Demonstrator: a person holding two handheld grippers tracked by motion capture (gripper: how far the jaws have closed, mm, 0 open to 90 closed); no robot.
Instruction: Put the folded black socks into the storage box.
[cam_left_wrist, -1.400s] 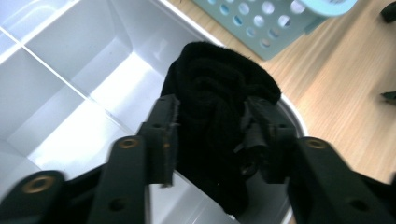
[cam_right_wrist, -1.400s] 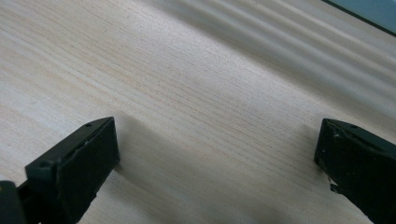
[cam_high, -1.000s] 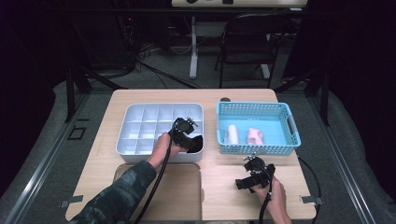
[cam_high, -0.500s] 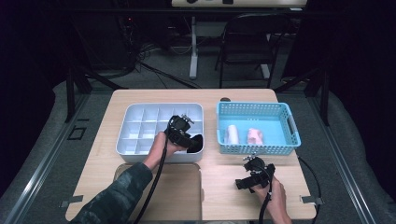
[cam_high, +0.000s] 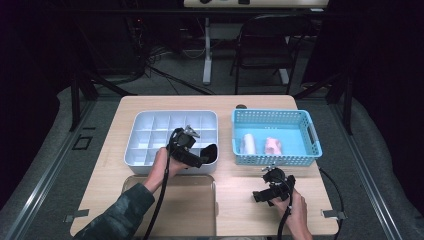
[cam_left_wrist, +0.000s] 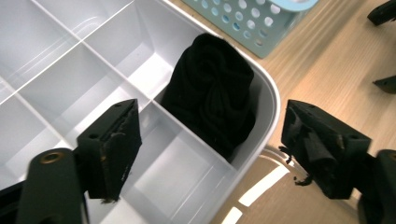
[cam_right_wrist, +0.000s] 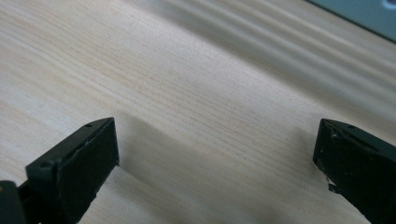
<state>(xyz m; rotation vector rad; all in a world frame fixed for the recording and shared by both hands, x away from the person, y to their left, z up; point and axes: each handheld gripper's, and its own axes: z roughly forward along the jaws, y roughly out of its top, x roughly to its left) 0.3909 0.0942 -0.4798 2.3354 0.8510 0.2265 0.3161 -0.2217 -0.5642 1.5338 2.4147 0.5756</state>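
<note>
A black rolled sock lies in the near right corner compartment of the white divided tray. My left gripper hovers just short of it, and its jaws have just been opening; its pads stand apart on either side, clear of the sock. In the high view the left gripper is over the near right part of the tray, beside the sock. My right gripper rests low over the bare wood near the front edge, open with nothing between its fingers.
A blue basket to the right of the tray holds a white roll and a pink roll. A clear flat lid lies at the table's front. A chair stands beyond the far edge.
The left gripper has opened, let go of the black sock in the corner compartment, and drawn back to the left and slightly up. The right gripper has stayed put.
</note>
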